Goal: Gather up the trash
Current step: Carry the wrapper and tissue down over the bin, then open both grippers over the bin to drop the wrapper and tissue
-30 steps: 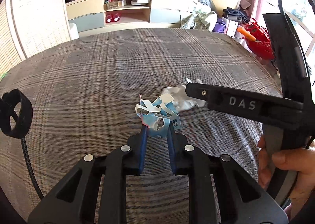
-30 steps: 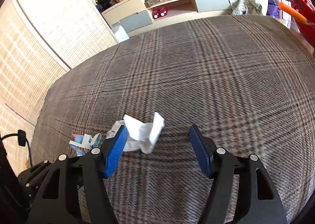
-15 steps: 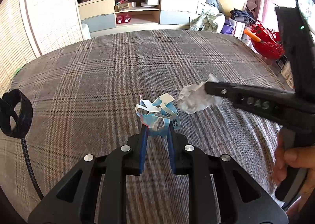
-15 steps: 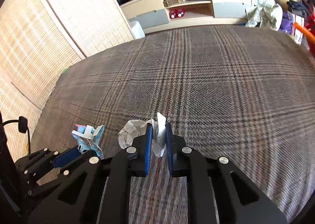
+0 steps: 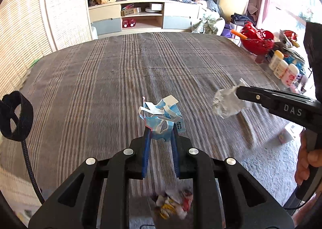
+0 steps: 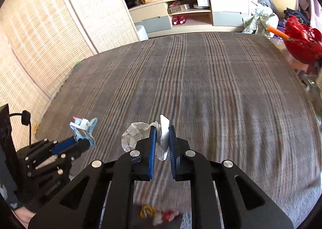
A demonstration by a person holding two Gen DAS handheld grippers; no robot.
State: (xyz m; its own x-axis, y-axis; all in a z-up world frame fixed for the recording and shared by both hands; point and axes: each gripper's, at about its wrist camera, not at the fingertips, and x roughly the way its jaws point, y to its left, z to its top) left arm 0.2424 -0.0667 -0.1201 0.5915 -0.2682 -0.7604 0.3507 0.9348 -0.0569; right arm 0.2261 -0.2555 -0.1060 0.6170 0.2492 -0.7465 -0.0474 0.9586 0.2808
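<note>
Left gripper point(image 5: 160, 134) pinches a crumpled blue face mask point(image 5: 161, 120) (white straps dangling); right gripper point(image 6: 162, 138), wide open a second ago, now clamps creased white paper point(image 6: 136, 134), both lifted off the plaid bedspread point(image 5: 120, 80).

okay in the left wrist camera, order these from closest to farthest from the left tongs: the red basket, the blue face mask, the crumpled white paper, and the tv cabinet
1. Blue face mask: clamped in the left tongs themselves.
2. Crumpled white paper: to the right, gripped by the right tongs.
3. Red basket: far right, past the plaid bed's edge.
4. TV cabinet: farthest, against the back wall.
</note>
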